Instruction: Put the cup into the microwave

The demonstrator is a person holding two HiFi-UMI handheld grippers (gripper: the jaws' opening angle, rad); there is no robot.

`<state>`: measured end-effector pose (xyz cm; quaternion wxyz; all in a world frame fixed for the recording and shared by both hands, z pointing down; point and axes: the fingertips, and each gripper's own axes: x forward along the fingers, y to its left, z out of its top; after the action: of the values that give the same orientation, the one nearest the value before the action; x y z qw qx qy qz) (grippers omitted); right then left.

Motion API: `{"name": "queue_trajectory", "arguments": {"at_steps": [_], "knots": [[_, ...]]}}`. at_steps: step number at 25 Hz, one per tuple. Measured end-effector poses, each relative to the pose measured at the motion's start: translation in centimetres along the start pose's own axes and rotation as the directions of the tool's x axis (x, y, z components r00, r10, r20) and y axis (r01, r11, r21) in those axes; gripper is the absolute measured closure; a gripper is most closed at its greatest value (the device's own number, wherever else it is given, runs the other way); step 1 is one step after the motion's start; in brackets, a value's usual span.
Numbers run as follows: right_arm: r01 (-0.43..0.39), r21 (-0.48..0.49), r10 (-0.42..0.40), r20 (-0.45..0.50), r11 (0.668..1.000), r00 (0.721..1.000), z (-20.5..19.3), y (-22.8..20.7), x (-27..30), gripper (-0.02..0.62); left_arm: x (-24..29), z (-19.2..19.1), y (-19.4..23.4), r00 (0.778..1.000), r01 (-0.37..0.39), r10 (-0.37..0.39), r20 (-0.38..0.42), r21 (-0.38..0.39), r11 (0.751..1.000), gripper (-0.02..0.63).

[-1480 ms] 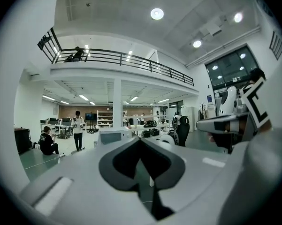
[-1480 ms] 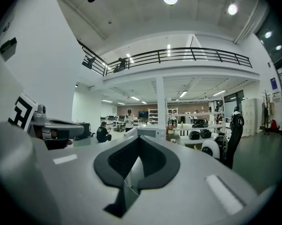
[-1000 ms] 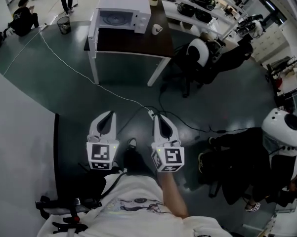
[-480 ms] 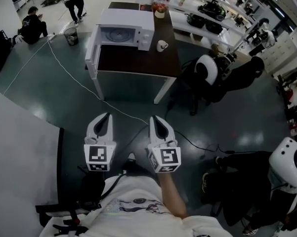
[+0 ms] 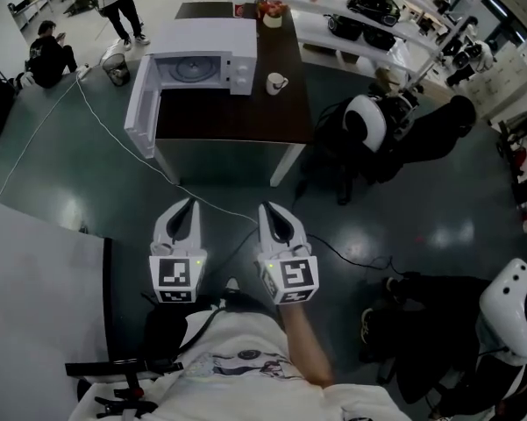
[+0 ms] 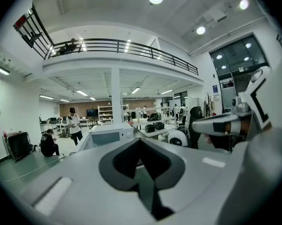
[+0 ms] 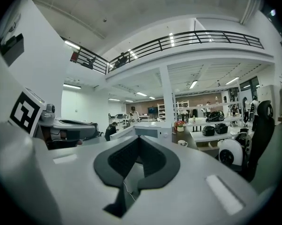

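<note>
- Head view: the person stands well back from the dark table (image 5: 237,119). On it, the white microwave (image 5: 202,51) has its door (image 5: 140,110) swung open to the left. The cup (image 5: 276,83) sits on the tabletop just right of the microwave, outside it and untouched. The left gripper (image 5: 190,202) and the right gripper (image 5: 265,207) hang side by side over the floor, each with its 2 jaws brought together on nothing
- Head view, the cup: it stands upright with its mouth up, so I judge its long axis vertical. Its handle sticks out to the right, away from the microwave
- Left gripper view: the left gripper (image 6: 140,140) has its tips meeting and nothing between them. It looks at the microwave (image 6: 105,136) far ahead
- Right gripper view: the right gripper (image 7: 138,138) is likewise closed and empty. The microwave (image 7: 148,131) shows beyond its tips, with the cup (image 7: 182,143) small to the right; its handle is too small to read here
- The step in hand, as I judge it, is the approach: walk up to the table, part the right jaws before reaching, pinch the cup's wall clear of the handle, keep it upright, then carry it left into the open cavity
</note>
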<state>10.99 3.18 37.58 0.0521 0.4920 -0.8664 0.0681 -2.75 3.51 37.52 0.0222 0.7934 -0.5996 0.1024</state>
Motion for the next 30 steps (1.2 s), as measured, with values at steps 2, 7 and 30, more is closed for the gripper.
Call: {"name": "queue_trajectory", "arguments": {"at_steps": [2,7,30], "knots": [[-0.005,0.0,0.005,-0.007,1.0,1.0,-0.1,-0.5,0.9,0.594,0.9,0.0,0.1,1.0,0.001,-0.001,-0.01,0.005,1.0,0.606],[-0.017,0.008,0.017,-0.026,1.0,1.0,-0.3,-0.8,2.9,0.594,2.7,-0.5,1.0,0.999,0.006,-0.006,-0.038,0.0,1.0,0.606],[0.084,-0.021,-0.085,-0.069,0.996,0.994,2.5,-4.4,19.6,0.594,19.5,1.4,9.9,0.988,0.152,-0.153,-0.02,-0.031,0.988,0.606]]}}
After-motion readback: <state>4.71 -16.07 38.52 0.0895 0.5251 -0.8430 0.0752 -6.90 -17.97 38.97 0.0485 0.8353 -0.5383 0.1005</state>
